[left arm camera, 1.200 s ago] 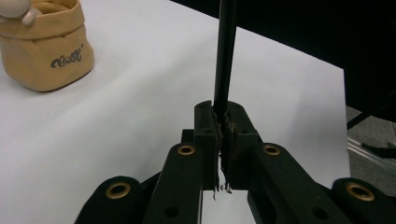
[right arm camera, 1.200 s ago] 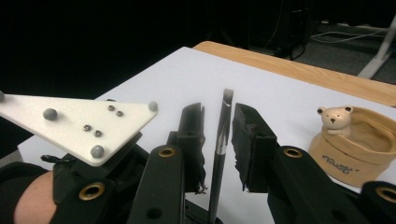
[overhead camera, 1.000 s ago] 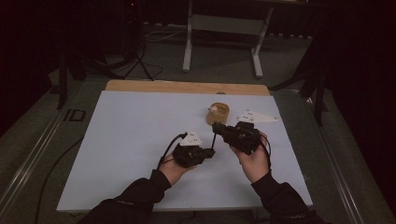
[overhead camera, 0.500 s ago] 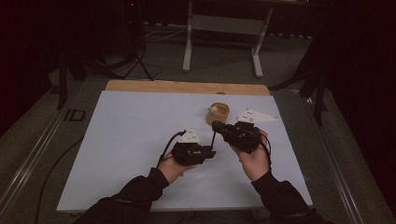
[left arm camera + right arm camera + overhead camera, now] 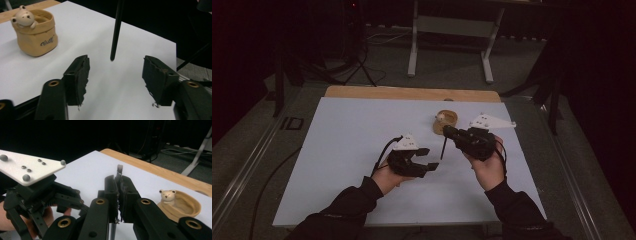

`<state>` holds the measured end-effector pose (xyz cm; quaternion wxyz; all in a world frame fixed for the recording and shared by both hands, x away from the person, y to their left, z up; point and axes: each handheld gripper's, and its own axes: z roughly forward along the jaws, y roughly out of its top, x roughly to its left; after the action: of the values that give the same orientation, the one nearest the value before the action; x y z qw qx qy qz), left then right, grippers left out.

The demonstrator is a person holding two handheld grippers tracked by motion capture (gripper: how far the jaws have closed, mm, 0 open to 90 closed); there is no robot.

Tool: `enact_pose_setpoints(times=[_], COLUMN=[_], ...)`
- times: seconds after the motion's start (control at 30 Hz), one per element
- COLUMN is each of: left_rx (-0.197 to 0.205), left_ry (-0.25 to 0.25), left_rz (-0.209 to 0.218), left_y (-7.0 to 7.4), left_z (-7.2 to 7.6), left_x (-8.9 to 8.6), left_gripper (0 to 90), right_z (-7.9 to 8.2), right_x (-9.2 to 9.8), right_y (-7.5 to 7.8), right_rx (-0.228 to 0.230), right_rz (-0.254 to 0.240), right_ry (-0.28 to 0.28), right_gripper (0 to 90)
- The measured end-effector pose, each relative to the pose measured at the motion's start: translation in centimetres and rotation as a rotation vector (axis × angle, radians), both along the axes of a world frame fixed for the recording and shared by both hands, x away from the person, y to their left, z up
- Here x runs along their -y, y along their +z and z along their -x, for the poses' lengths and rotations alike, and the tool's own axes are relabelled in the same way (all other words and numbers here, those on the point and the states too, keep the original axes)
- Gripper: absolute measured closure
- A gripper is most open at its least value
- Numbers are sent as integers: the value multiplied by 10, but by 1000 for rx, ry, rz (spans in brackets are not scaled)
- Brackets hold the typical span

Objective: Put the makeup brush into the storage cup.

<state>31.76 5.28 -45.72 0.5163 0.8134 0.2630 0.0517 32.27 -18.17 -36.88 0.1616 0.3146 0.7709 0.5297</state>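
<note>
The right hand-held gripper [image 5: 451,133] pinches a thin black pen [image 5: 443,148] between closed jaws, the pen hanging down over the white surface [image 5: 337,145]. The left hand-held gripper [image 5: 428,159], just left of the pen's tip, has its jaws spread wide and empty. A tan bear pot [image 5: 445,121] sits just beyond the right gripper.

The tan bear pot [image 5: 35,35] bears dark cursive lettering on its side, too small to read

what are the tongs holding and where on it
The right tongs are shut on a thin black pen near its upper end; its tip hangs free. The left tongs are open, holding nothing.
</note>
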Motion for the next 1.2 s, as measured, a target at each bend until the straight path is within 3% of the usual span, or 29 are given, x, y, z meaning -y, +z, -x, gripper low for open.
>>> enact_pose_setpoints(times=[0.17, 0.23, 0.37, 0.43, 0.6, 0.73, 0.83, 1.03, 1.2], left_rx=[-1, -17, -21, -13, 1, 33, 14, 38, 30], left_ry=[2, -33, -32, -61, -48, -10, 5, 13, 16], left_rz=[6, 9, 8, -2, -2, 25, 42, 38, 55], left_y=[-2, -4, -6, -9, -16, -20, -23, -27, -30], left_z=[0, 0, 1, 1, 4, 4, 2, 5, 5], left_x=[-6, -8, -11, -15, -23, -30, -37, -43, -46], left_gripper=[233, 130, 78, 22, 14, 1, 1, 1, 2], right_z=[-3, -5, -8, -9, -11, -16, -20, -29, -38], right_x=[1, 1, 1, 1, 1, 1, 2, 6, 6], right_y=[5, 7, 13, 16, 25, 32, 38, 47, 51], right_rx=[11, 20, 32, 37, 58, 73, 81, 101, 115], right_rz=[3, 7, 7, 3, 1, -7, -16, -18, -6], right_ry=[1, 4, 6, 7, 8, 7, 10, -5, -18], right_gripper=[859, 859, 859, 859, 859, 858, 859, 858, 859])
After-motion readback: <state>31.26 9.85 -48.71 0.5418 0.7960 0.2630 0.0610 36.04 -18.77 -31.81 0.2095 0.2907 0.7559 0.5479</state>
